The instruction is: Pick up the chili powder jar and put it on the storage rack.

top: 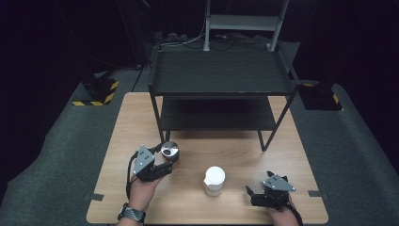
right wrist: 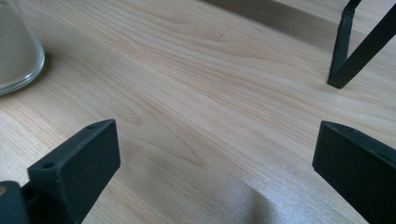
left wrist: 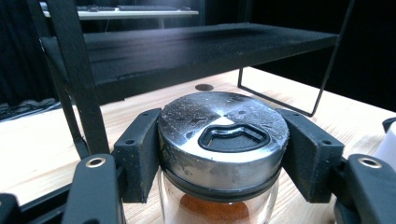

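A: How is the spice jar (left wrist: 223, 154) built?

B: A round body of clear glass is seen, with reddish-brown powder inside. It is closed by a brushed-metal lid, flat and circular, speckled with residue. A black flip tab is set into the lid's top, and a dark ring runs beneath the lid's rim.

A: What is the state of the left gripper (top: 165, 162)?

B: It is clenched on the spice jar. In the left gripper view the two black, blocky matte jaw pads are pressed against opposite sides of the metal lid, so the jar is seated squarely between them, upright.

A: Where is the spice jar located, taking the black shelf rack (top: 221, 77) as reference?

B: It is held just in front of the rack's front left leg, over the wooden table (top: 235, 146). Whether its base touches the table cannot be told.

A: And the right gripper (top: 255, 193)?

B: It is released. Its jaws are spread wide with bare pale wood grain between them. It is positioned well in front of the rack's front right leg, near the table's near edge.

A: What else is noted?

B: A white-lidded jar (top: 214, 181) of clear glass with a flared base is standing in front of the rack, between the two grippers. The rack is made of thin dark metal bars and two flat shelves.
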`<state>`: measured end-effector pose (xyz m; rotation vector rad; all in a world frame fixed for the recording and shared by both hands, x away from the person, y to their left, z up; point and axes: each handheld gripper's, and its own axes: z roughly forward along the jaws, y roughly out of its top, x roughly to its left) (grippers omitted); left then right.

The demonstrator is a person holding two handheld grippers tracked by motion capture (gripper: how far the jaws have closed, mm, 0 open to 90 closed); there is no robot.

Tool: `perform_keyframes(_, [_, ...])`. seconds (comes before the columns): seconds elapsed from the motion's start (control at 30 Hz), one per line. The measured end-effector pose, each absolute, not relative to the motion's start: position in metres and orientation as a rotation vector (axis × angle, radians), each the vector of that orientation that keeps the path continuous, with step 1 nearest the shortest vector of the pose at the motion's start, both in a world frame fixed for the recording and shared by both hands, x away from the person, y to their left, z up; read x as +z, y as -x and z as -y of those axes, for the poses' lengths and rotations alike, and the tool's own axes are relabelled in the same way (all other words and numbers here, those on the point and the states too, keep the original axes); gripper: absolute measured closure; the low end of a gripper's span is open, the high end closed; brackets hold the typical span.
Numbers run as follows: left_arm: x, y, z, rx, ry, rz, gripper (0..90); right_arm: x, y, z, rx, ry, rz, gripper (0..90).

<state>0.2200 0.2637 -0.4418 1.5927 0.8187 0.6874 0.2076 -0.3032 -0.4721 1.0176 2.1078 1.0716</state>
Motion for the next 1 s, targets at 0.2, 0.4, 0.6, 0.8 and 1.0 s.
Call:
perform_keyframes(0.2, [-0.435,-0.21,-0.266,0.698,-1.575,-0.813,35.0,-0.472,-0.207,0.302,1.065,-1.014,-2.106,0.0])
perform_keyframes(0.4, [-0.429,-0.204,-0.266,0.701,-1.575,-0.803,35.0,-0.472,-0.207,0.301,1.061,-1.011,-2.108,0.0])
perform_keyframes(0.6, [-0.42,-0.2,-0.266,0.698,-1.564,-0.794,35.0,-0.473,-0.206,0.301,1.064,-1.016,-2.101,0.0])
perform_keyframes(0.8, [-0.411,-0.197,-0.264,0.708,-1.558,-0.779,35.0,-0.473,-0.206,0.302,1.066,-1.016,-2.1,0.0])
perform_keyframes(1.0, [-0.4,-0.197,-0.263,0.71,-1.542,-0.757,35.0,-0.473,-0.206,0.303,1.072,-1.02,-2.098,0.0])
